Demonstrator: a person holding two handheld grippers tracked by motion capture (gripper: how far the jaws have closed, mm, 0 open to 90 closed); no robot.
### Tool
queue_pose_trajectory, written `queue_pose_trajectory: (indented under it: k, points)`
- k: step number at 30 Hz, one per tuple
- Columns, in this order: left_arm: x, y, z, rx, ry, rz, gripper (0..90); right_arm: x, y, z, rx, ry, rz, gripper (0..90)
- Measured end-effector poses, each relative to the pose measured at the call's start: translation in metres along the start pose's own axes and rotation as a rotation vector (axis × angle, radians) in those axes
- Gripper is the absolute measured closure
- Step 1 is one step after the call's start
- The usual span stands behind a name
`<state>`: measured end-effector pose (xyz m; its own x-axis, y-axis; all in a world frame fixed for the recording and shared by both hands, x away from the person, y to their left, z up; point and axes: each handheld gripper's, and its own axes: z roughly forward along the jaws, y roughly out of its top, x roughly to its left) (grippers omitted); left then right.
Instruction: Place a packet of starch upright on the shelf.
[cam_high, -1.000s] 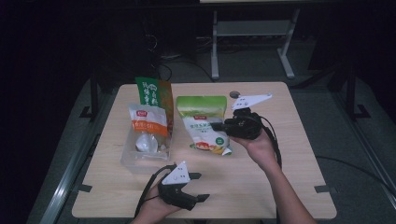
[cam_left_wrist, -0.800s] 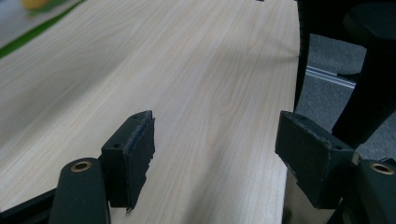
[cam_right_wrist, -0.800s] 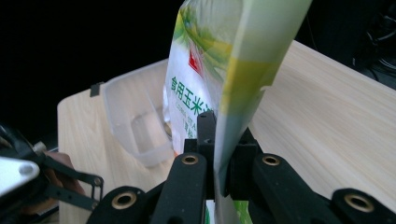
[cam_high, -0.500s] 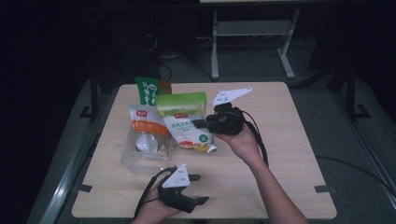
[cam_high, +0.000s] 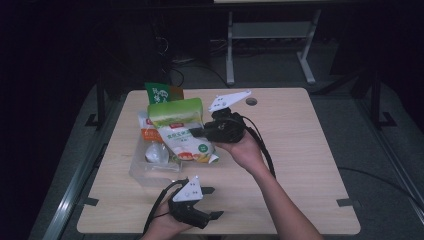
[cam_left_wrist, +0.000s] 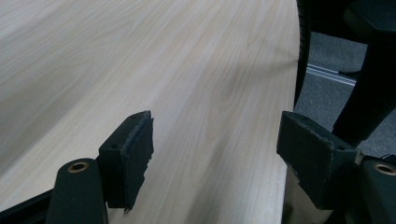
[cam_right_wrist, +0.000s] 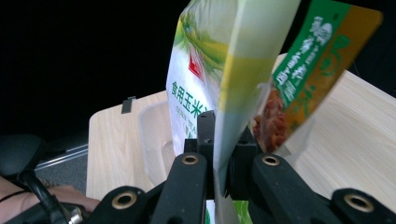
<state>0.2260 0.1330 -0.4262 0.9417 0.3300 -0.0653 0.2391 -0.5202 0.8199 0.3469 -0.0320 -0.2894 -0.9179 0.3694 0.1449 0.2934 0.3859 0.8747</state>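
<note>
Pale wood-grain table (cam_high: 300, 150): rectangular top, the largest item before you, with dark floor around it and a small round hole near its far edge.

Clear plastic tray (cam_high: 145, 172): it sits on the left half of the table, shallow and see-through. An orange-and-white packet (cam_high: 149, 134) lies in it, with something pale below it that is too blurred to identify.

Green-topped white pouch (cam_high: 182, 132): this is the item you have in hand. It hangs above the tray's right side, lifted off the table, its green band up and its printed face toward the high camera. In the right gripper view the pouch (cam_right_wrist: 219, 70) runs edge-on straight up between the jaws.

Green-and-orange packet (cam_high: 161, 93): it stands behind the tray at the far left of the table, partly covered by the pouch. In the right gripper view it appears just right of the pouch (cam_right_wrist: 308, 70).

Right gripper (cam_high: 200, 133): your right hand holds it level, pointing left, its jaws clamped together on the pouch's edge.

Left gripper (cam_high: 212, 202): it rests low at the near edge of the table in your left hand, well apart from the tray. Its jaws stand wide apart with nothing but bare tabletop between them (cam_left_wrist: 215, 144).
</note>
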Motion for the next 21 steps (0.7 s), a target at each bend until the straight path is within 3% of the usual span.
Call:
queue_pose_trajectory:
  k: [21]
  points:
    - [0.000,-0.001,-0.004,-0.017,0.026,-0.006,26.9,0.007,0.011,0.056,0.016,0.089,-0.003,86.6]
